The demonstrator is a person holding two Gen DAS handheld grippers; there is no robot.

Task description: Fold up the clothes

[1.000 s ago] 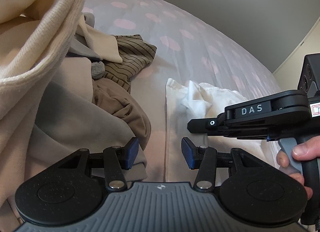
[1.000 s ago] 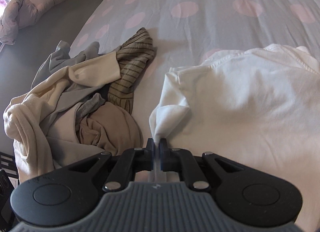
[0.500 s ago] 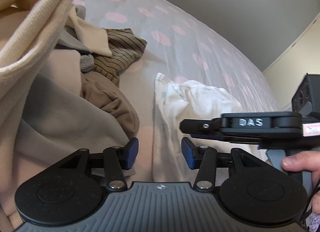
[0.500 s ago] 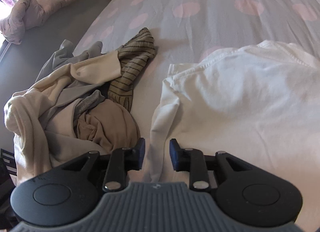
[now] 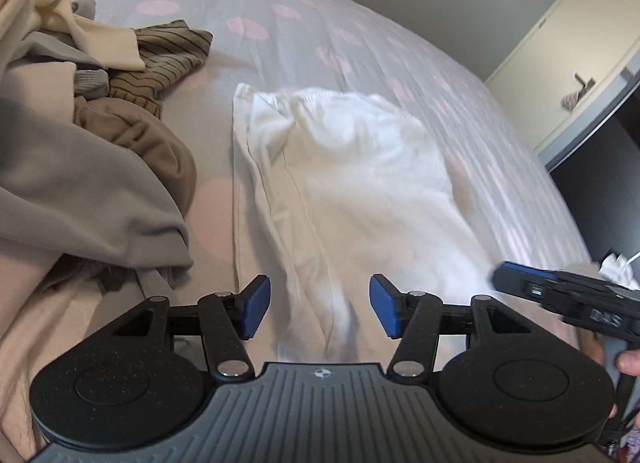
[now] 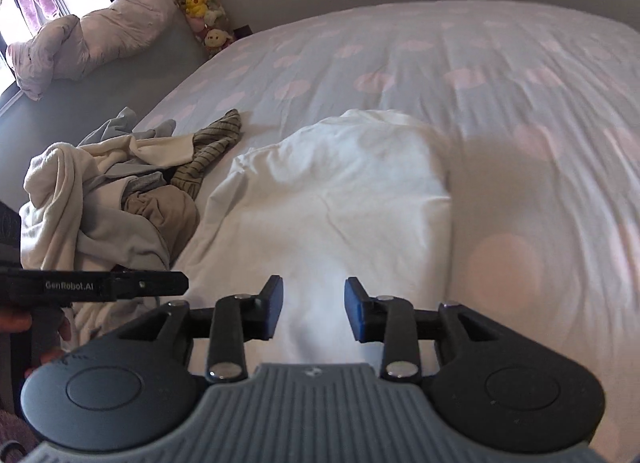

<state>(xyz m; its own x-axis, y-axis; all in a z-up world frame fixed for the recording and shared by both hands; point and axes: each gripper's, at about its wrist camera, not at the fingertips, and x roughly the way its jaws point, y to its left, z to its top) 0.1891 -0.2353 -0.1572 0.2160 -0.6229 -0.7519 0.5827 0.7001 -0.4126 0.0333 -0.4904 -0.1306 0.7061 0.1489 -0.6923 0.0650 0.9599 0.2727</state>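
Shirt (image 6: 332, 199), white, lies flat on the bed (image 6: 520, 83) beside the laundry pile (image 6: 104, 199); my left tool (image 5: 319, 309) and right tool (image 6: 314, 309) hover wide open, empty, ready to fold.

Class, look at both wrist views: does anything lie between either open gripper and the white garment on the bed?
Nothing visible does. The white garment lies directly ahead of the right gripper and left gripper; the clothes pile sits beside it.

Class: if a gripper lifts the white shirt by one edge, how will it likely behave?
The white shirt would probably droop and unfold: it lies limp, creased on the bed. It looks thin, so likely light. Pushing would probably bunch it.
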